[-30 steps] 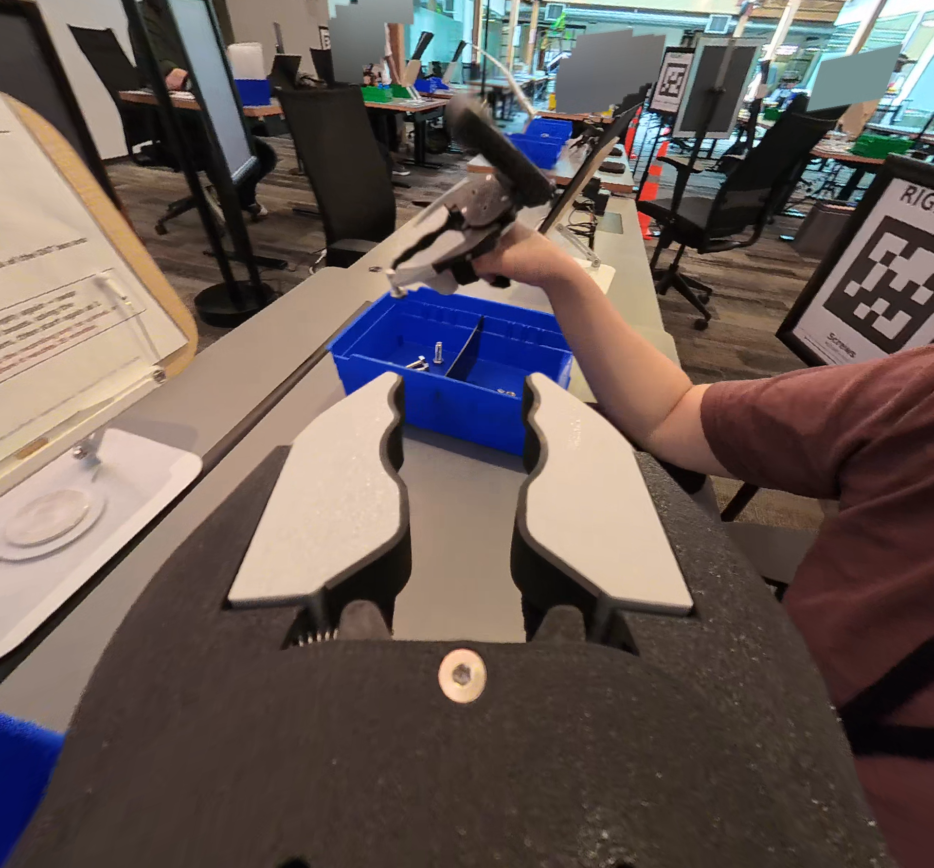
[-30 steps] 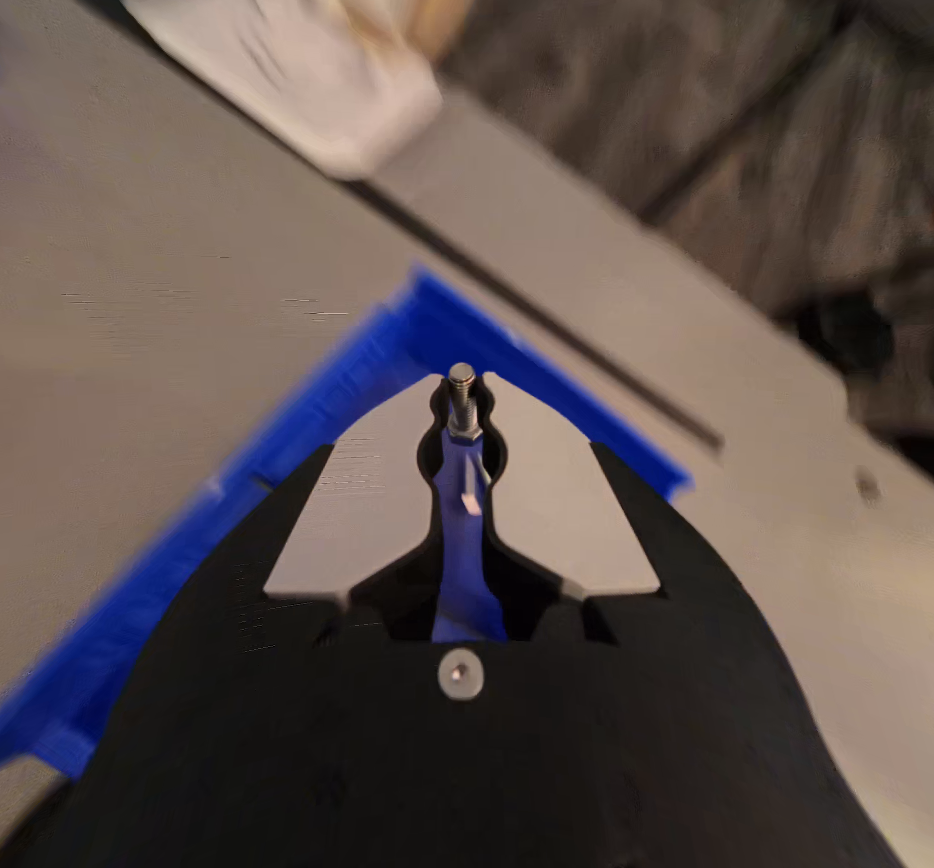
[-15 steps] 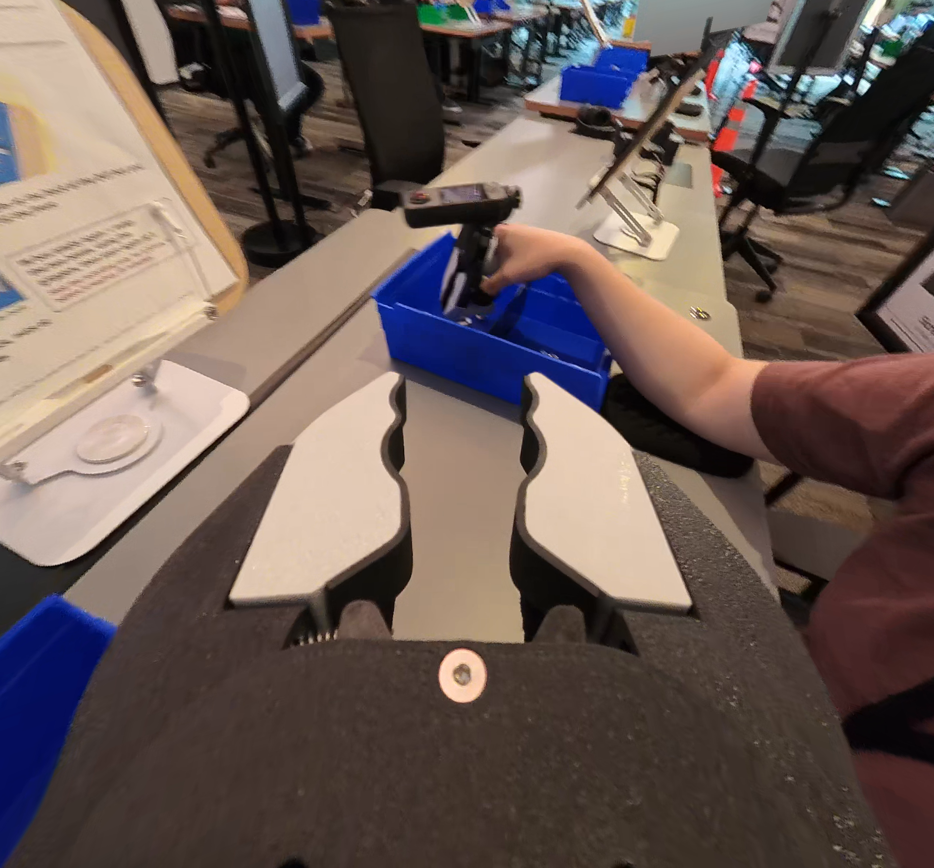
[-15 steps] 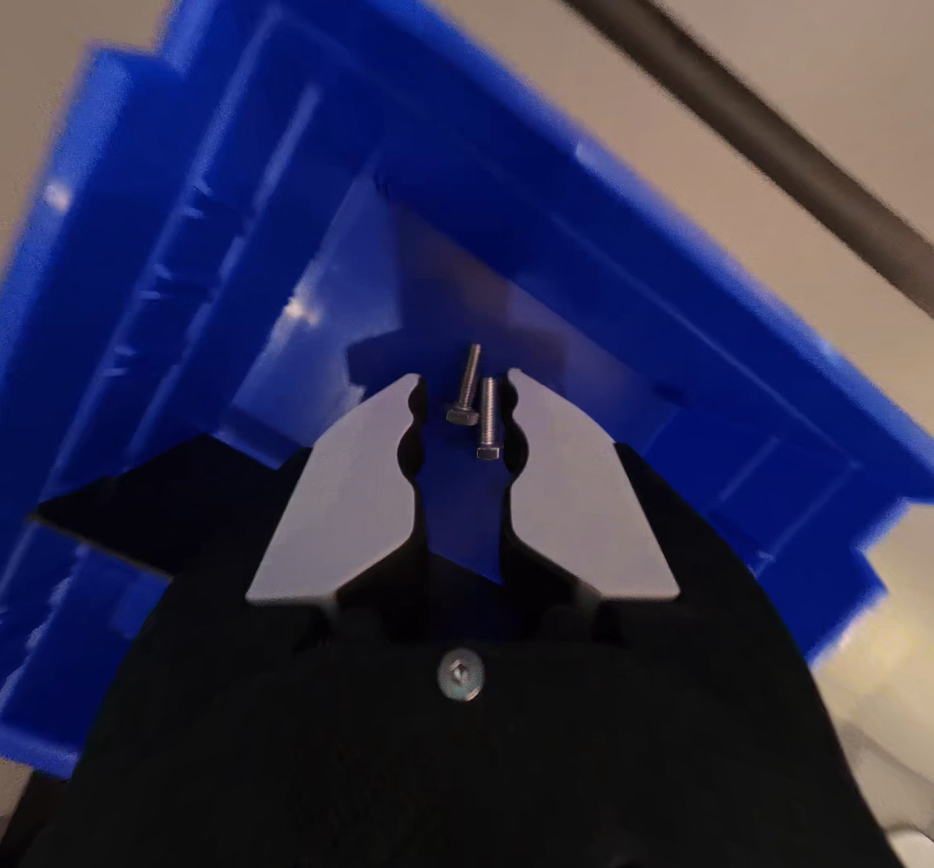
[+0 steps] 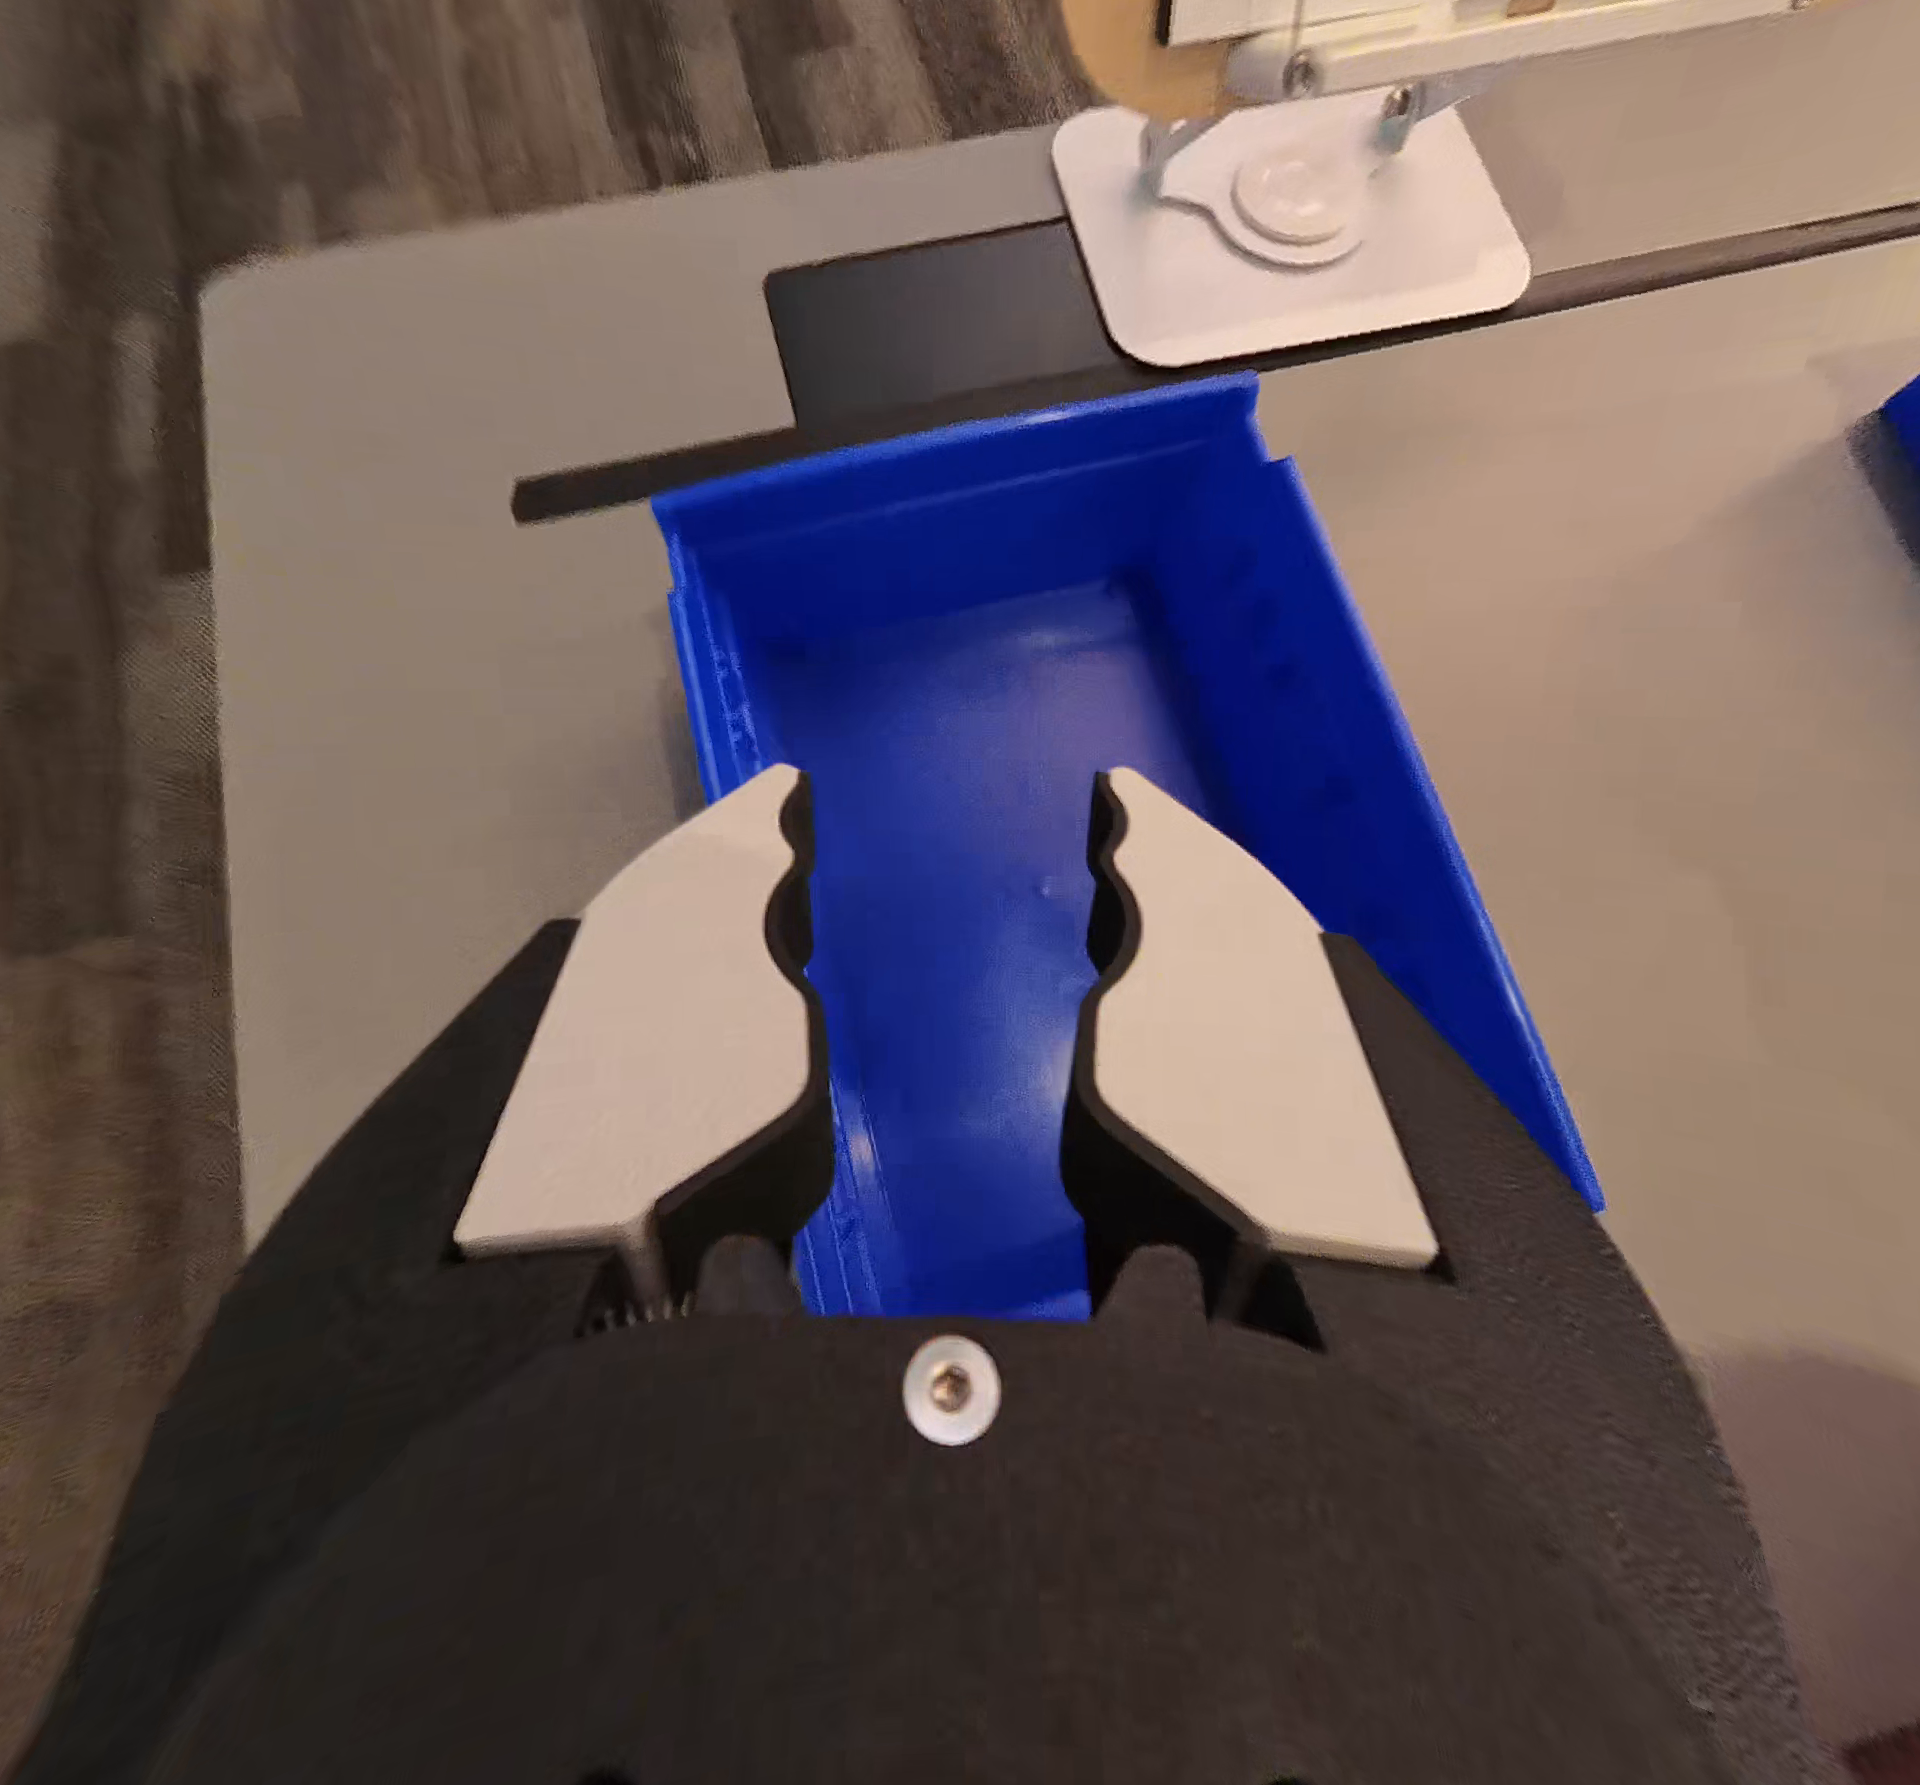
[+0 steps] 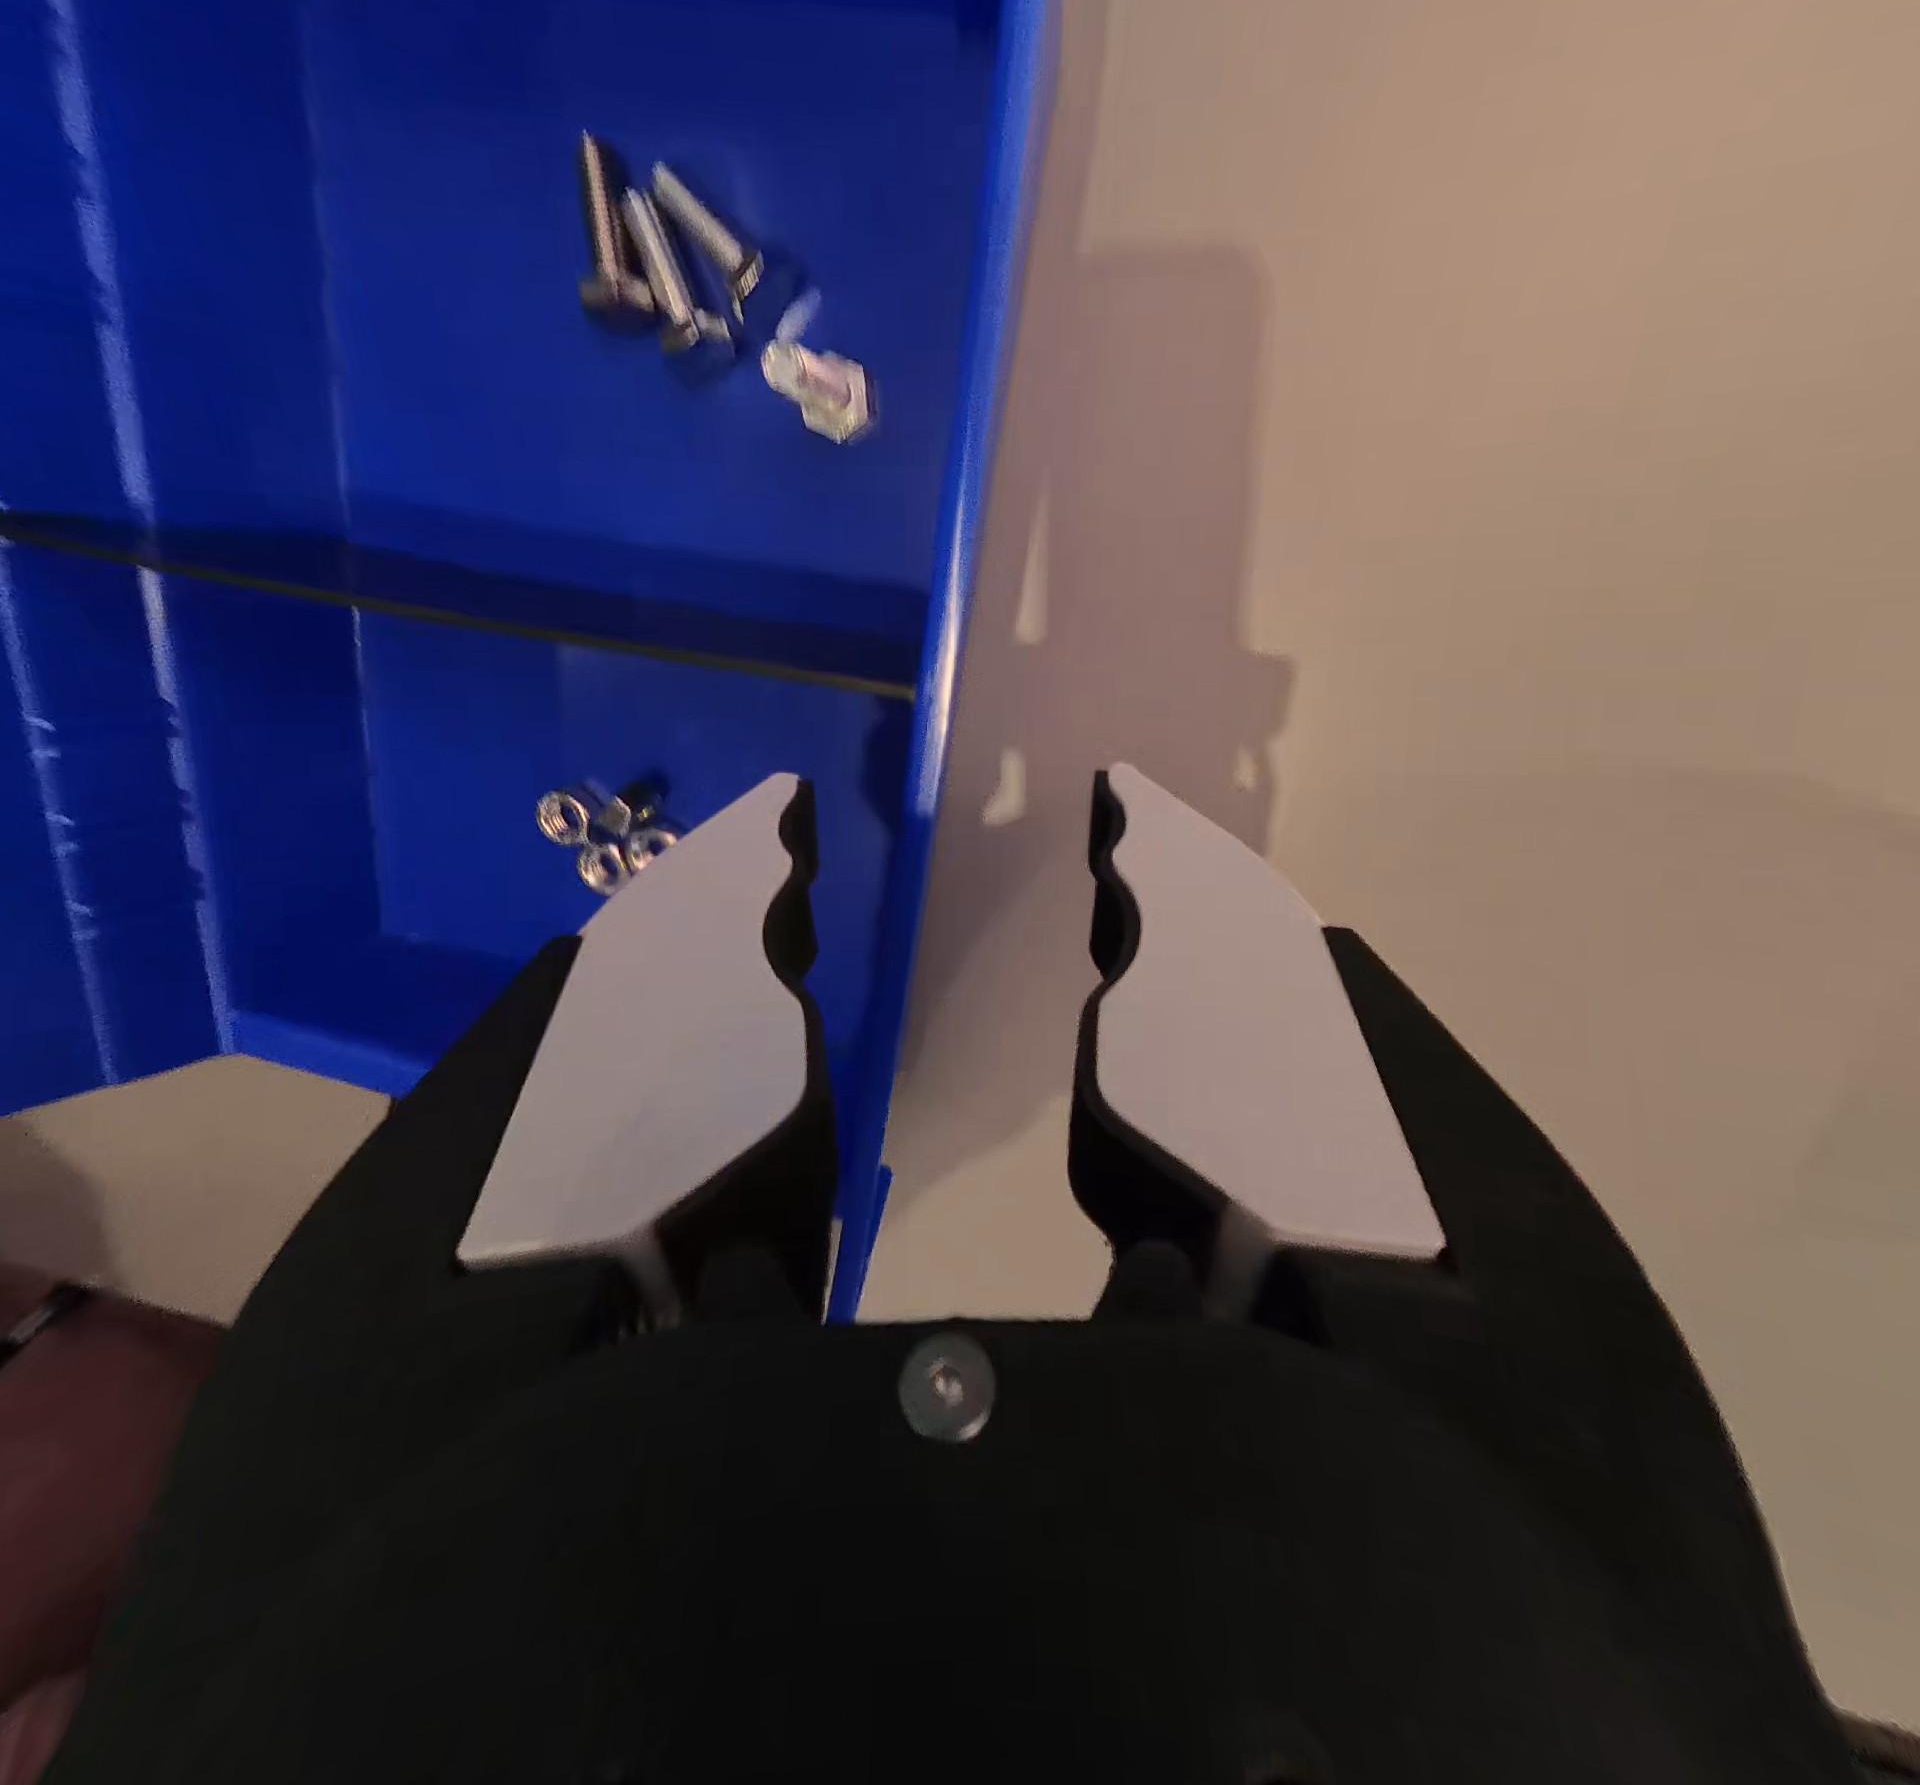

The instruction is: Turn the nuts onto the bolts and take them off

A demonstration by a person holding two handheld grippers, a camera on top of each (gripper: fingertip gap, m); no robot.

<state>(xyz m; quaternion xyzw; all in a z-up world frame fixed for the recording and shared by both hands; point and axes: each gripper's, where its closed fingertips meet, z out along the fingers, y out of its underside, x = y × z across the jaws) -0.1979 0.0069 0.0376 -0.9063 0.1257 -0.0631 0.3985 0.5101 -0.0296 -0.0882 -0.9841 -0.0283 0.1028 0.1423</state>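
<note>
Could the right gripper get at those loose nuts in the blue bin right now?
Probably yes. The right gripper is open and empty, just over the divided bin's side wall. The nuts lie uncovered in the near compartment, beside its left finger; nothing covers them, but the wall is close.

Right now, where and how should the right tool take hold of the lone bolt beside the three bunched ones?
Probably by its shank, coming from above: the bolt points its hex head at the camera, apart from the cluster. The open right tool should straddle it.
</note>
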